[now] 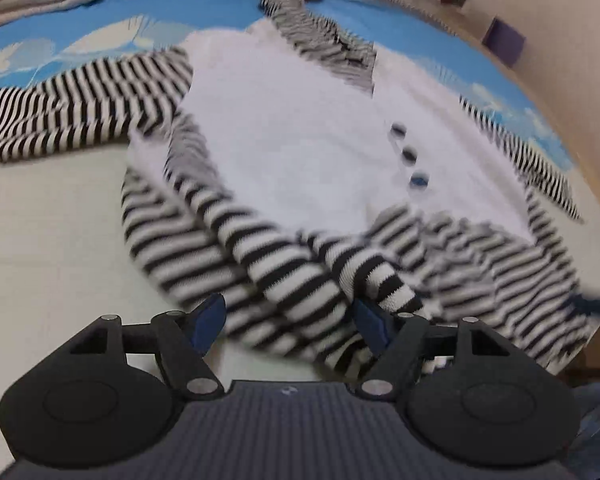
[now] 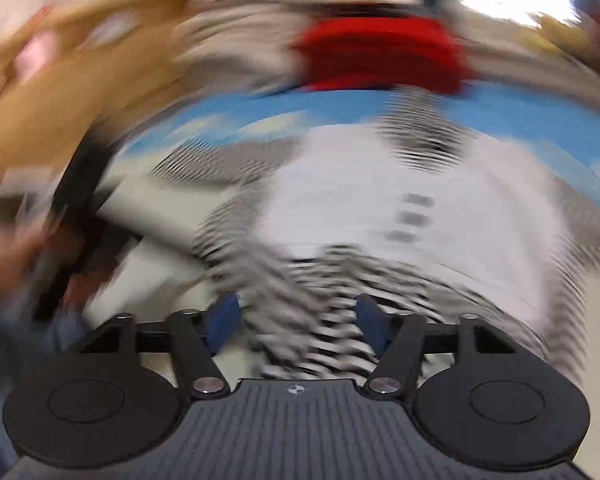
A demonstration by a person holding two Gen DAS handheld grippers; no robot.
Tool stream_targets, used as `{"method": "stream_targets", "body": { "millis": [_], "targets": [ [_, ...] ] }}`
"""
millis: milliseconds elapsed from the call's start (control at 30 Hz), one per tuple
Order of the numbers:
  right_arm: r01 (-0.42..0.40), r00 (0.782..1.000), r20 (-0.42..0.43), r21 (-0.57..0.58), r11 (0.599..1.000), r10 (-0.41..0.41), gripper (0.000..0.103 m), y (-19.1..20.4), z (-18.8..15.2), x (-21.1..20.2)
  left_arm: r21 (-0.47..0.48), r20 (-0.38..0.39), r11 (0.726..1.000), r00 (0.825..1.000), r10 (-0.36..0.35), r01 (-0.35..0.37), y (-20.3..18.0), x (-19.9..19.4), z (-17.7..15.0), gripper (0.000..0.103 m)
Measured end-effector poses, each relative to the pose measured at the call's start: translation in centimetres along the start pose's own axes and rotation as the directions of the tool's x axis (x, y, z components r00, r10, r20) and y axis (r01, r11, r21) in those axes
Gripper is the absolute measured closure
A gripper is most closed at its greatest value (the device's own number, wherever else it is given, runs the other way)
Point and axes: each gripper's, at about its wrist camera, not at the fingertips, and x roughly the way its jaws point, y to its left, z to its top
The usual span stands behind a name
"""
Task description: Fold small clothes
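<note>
Baby suit [image 1: 300, 128], striped knit: light, limp, stretchy; pinch striped legs [image 1: 284, 280] just ahead of released left claw [image 1: 292, 320]; right claw [image 2: 296, 320] likewise released.

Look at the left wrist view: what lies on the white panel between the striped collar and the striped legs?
Three dark buttons in a row lie on the white panel, between the striped collar and the striped legs. The left wrist view shows this clearly.

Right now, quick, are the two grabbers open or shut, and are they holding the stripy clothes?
Left gripper: open, holding nothing; the striped garment lies loose between its fingers.
Right gripper: open, holding nothing, above the same garment.
</note>
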Motion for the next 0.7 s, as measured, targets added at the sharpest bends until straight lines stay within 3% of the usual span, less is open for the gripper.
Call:
{"method": "stream_targets", "body": {
  "millis": [67,167,200,233,267,300,367,400,500,600,633,700],
  "targets": [
    [0.027,1.000,-0.009,-0.183,0.983,-0.030,0.030,2.7,0.1,3.8,-0.023,0.021,0.999,0.999,-0.030,0.030,0.3,0.2,1.3,0.022],
    [0.073,0.996,-0.023,-0.276,0.958,-0.082,0.031,3.7,0.3,9.0,-0.051,0.030,0.998,0.999,-0.045,0.046,1.1,0.9,2.9,0.022],
    [0.063,0.996,-0.036,-0.288,0.956,-0.077,0.037,3.7,0.3,10.3,-0.059,0.029,0.997,0.999,-0.043,0.045,1.3,1.1,3.2,0.022],
    [0.044,0.996,-0.057,-0.297,0.954,-0.064,0.074,3.5,0.2,11.5,-0.070,0.033,0.997,0.999,-0.037,0.040,1.6,1.2,3.4,0.022],
    [0.039,0.995,-0.082,-0.279,0.960,-0.064,0.094,3.1,0.4,12.4,-0.084,0.044,0.996,0.999,-0.030,0.034,2.1,1.1,3.5,0.021],
    [0.054,0.993,-0.092,-0.223,0.973,-0.076,0.092,2.3,0.8,12.7,-0.101,0.062,0.994,0.998,-0.023,0.029,2.7,0.8,3.5,0.018],
    [0.055,0.996,-0.065,-0.001,0.998,-0.055,0.092,-1.1,2.4,11.7,-0.161,0.122,0.987,0.992,-0.008,0.027,4.4,0.1,2.8,0.014],
    [0.047,0.998,-0.034,0.135,0.990,-0.043,0.092,-3.5,3.1,11.0,-0.183,0.134,0.982,0.991,-0.011,0.035,5.2,0.2,2.6,0.014],
    [0.088,0.996,-0.054,0.418,0.904,-0.072,0.092,-9.9,3.0,10.9,-0.242,0.080,0.967,0.995,-0.067,0.085,6.6,1.2,2.3,0.016],
    [0.108,0.990,-0.142,0.620,0.777,-0.024,0.092,-14.3,1.3,12.5,-0.184,0.091,0.972,0.987,-0.130,0.145,5.2,1.3,2.6,0.016],
    [0.098,0.989,-0.145,0.666,0.740,-0.001,0.091,-14.9,1.0,12.7,-0.163,0.099,0.974,0.985,-0.140,0.155,4.6,1.3,2.6,0.016],
    [0.090,0.989,-0.144,0.691,0.717,0.015,0.090,-15.2,0.9,12.7,-0.172,0.107,0.963,0.976,-0.192,0.208,3.9,1.4,2.5,0.016]
  ]
}}
